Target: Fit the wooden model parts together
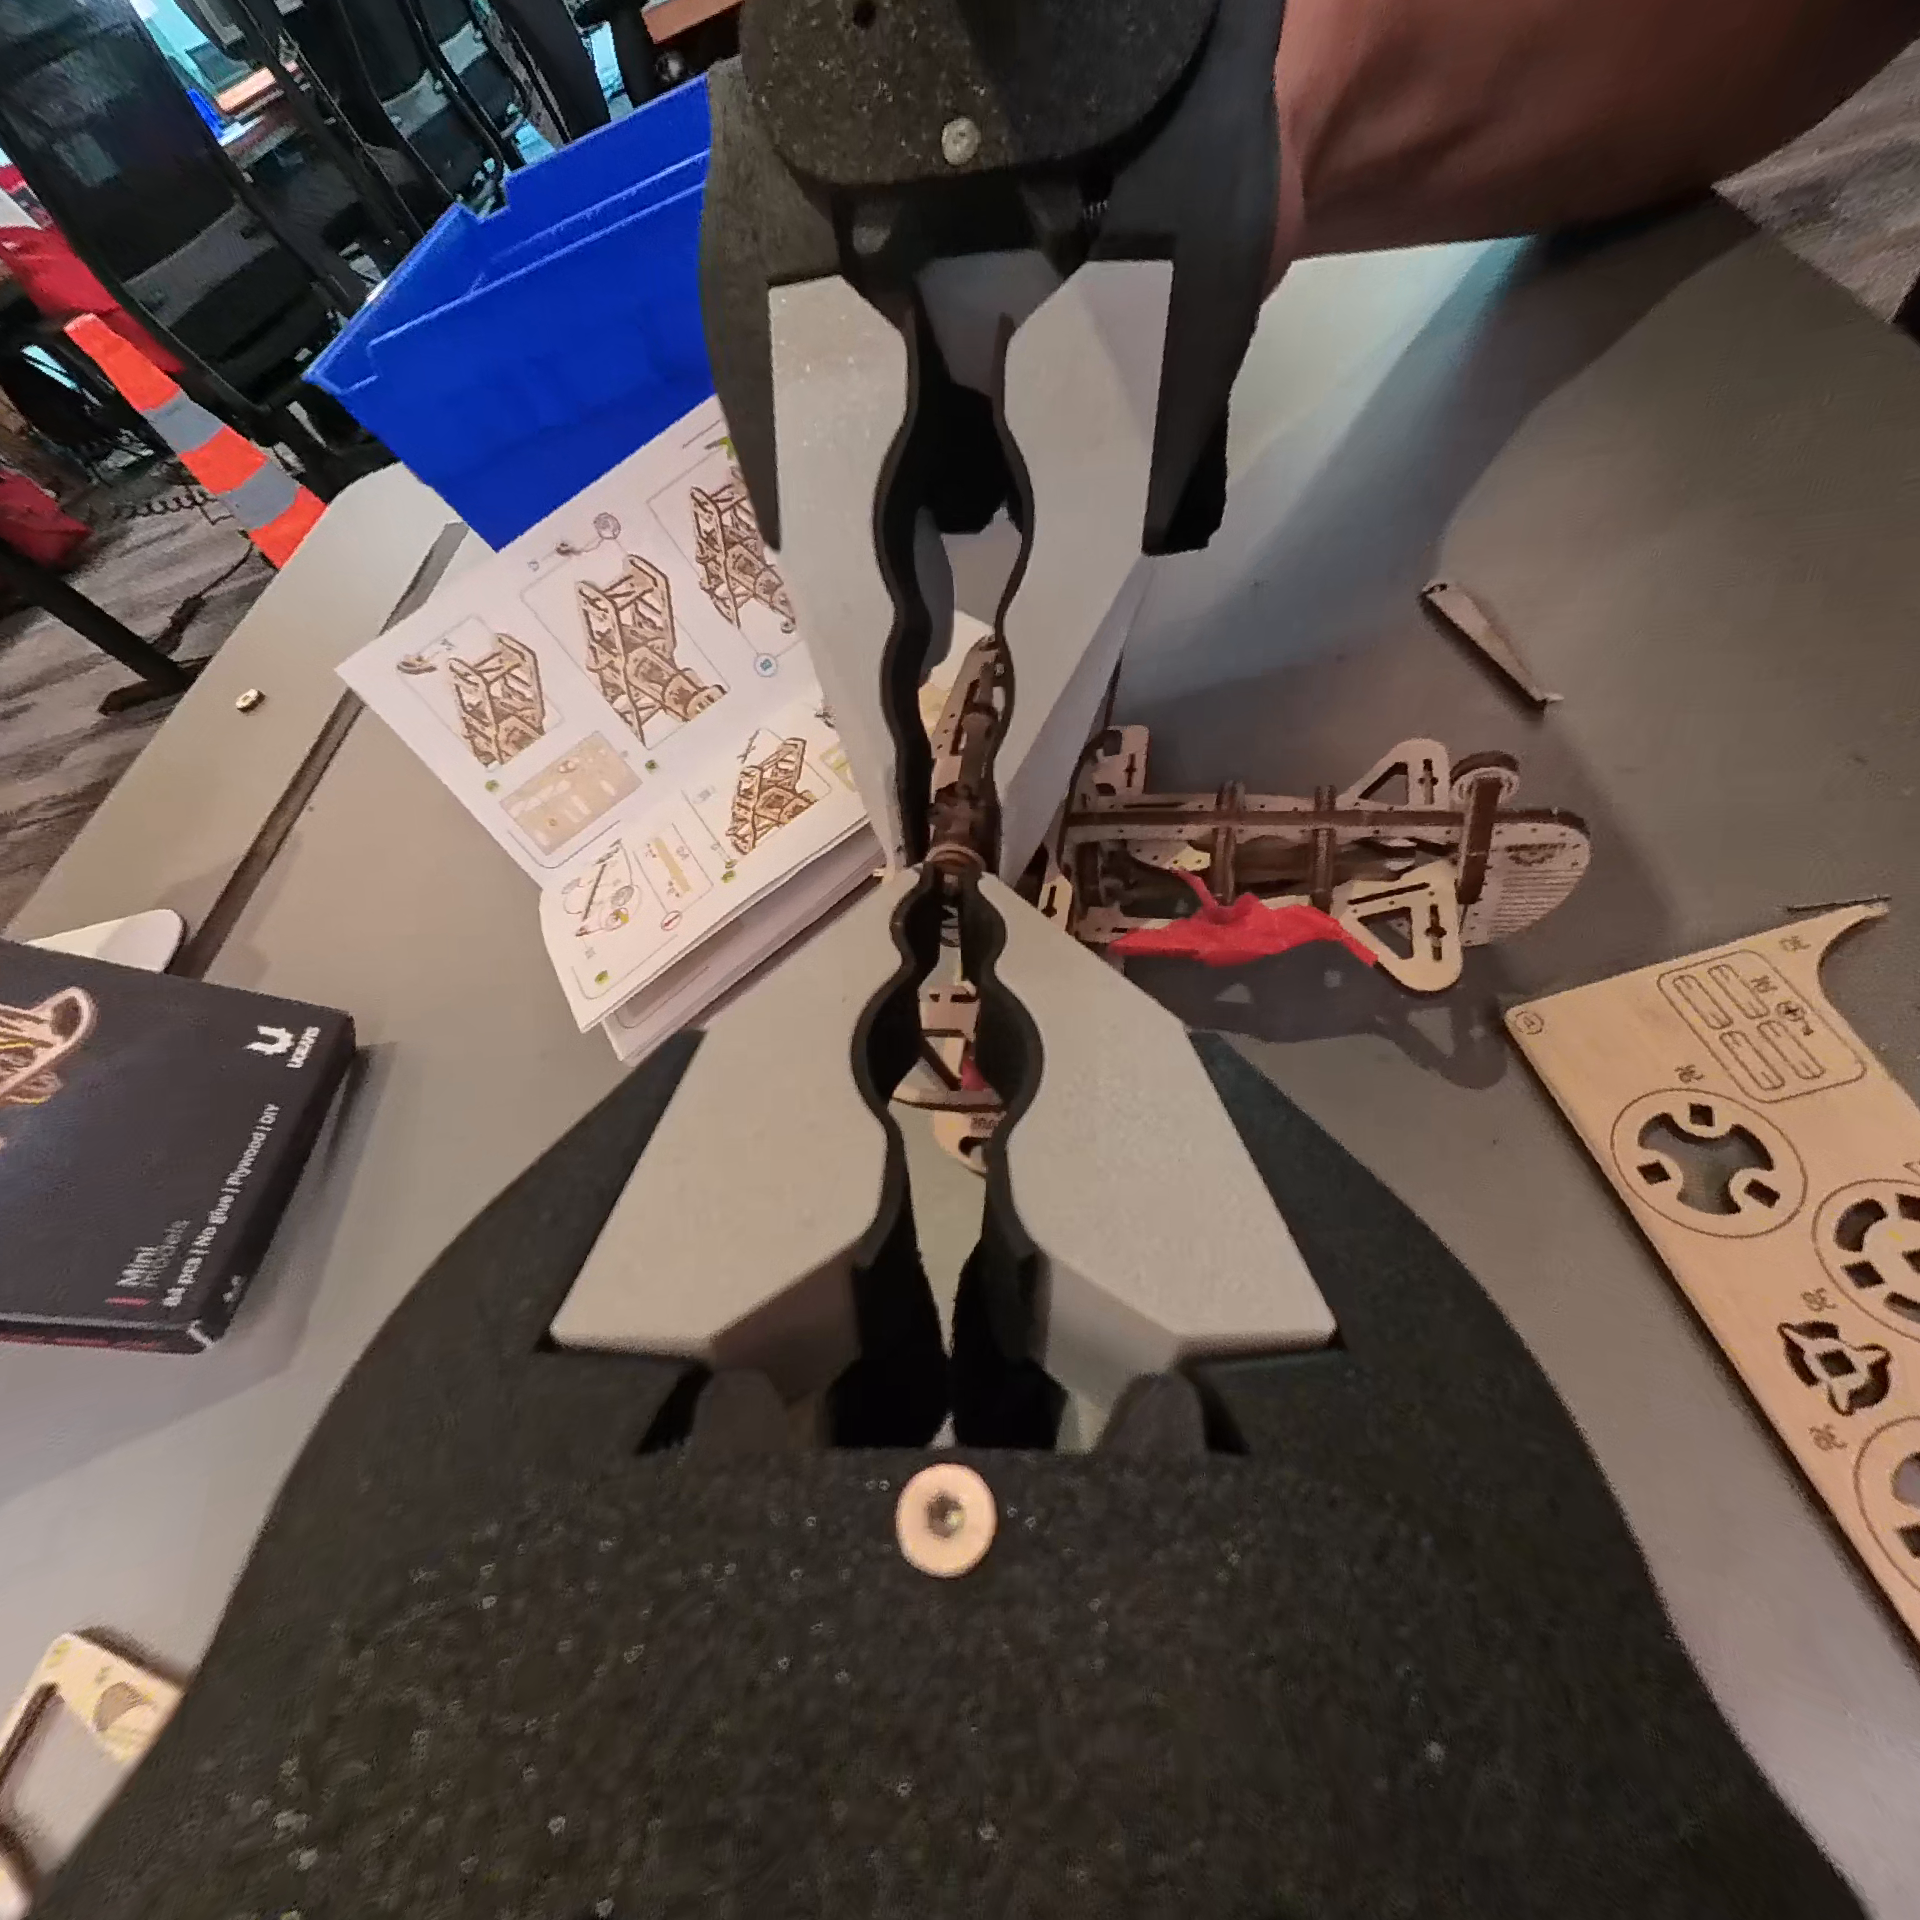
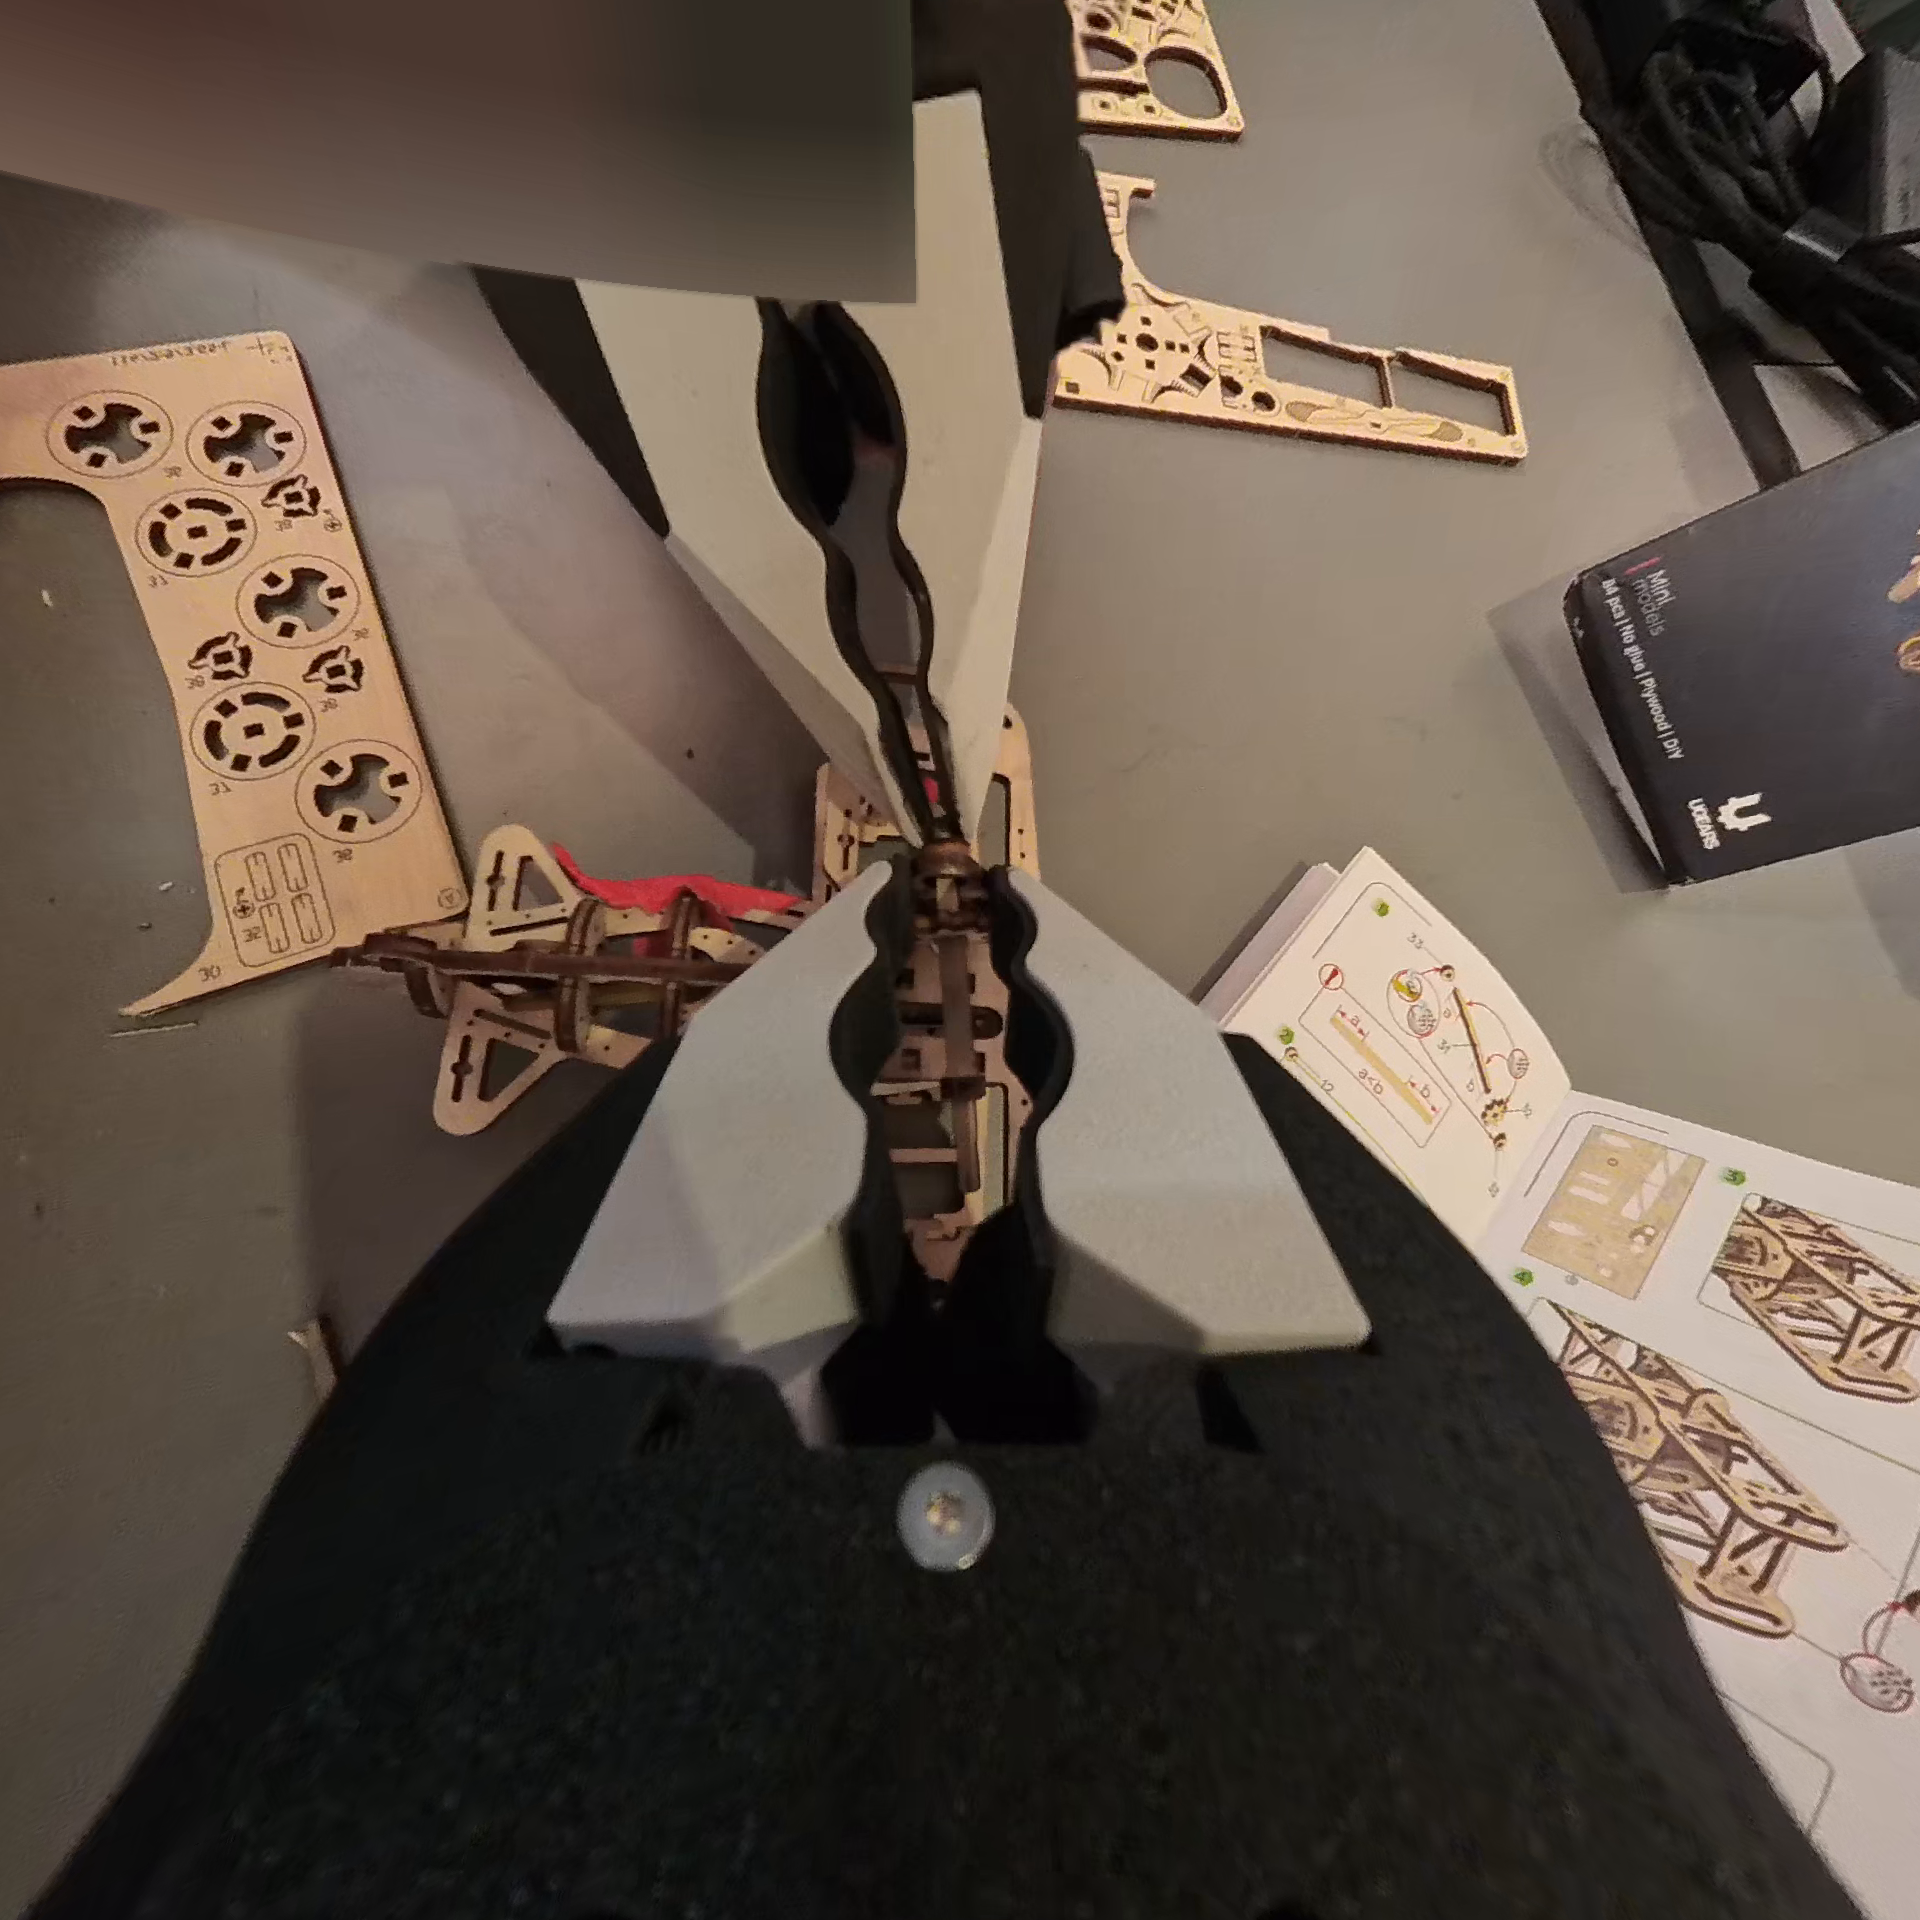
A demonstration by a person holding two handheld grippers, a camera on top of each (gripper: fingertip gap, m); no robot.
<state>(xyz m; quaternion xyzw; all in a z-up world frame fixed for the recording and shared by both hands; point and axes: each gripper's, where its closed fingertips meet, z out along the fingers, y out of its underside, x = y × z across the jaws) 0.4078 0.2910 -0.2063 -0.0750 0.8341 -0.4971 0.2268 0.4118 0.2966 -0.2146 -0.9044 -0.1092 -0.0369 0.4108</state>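
A small wooden assembly [image 2: 940, 1039] sits at the middle, above the grey table [image 1: 1662, 582], where the two grippers meet tip to tip. The left gripper [image 1: 951, 894] comes from below in the left wrist view, and its fingers are almost together at the tips, pinched on a small round part [image 1: 951, 857] at the end of that assembly. The right gripper [image 2: 945, 883] meets it from the opposite side; its fingers are also nearly together, with the assembly between their wavy dark inner pads [image 2: 1023, 997]. From these pictures I cannot tell which of the two really carries the weight.

Just beside the grippers lies one bigger wooden model [image 1: 1330, 842], a long frame with triangular fins, on its side on the table. One red piece [image 1: 1236, 930] lies against it.

I count three flat wooden sheets with parts cut out. One sheet with round holes [image 2: 249, 665] lies near the model. One sheet with two rectangular windows [image 2: 1340, 400] and one smaller sheet [image 2: 1153, 73] are farther off in the right wrist view.

One open instruction booklet [image 1: 644, 727] lies on the other side of the grippers, and one black box [image 1: 156, 1153] is near it. There is one blue bin [image 1: 540, 312] behind the table edge, and one orange cone [image 1: 208, 447] stands on the floor. A thin dark sliver [image 1: 1486, 639] lies apart on the table.
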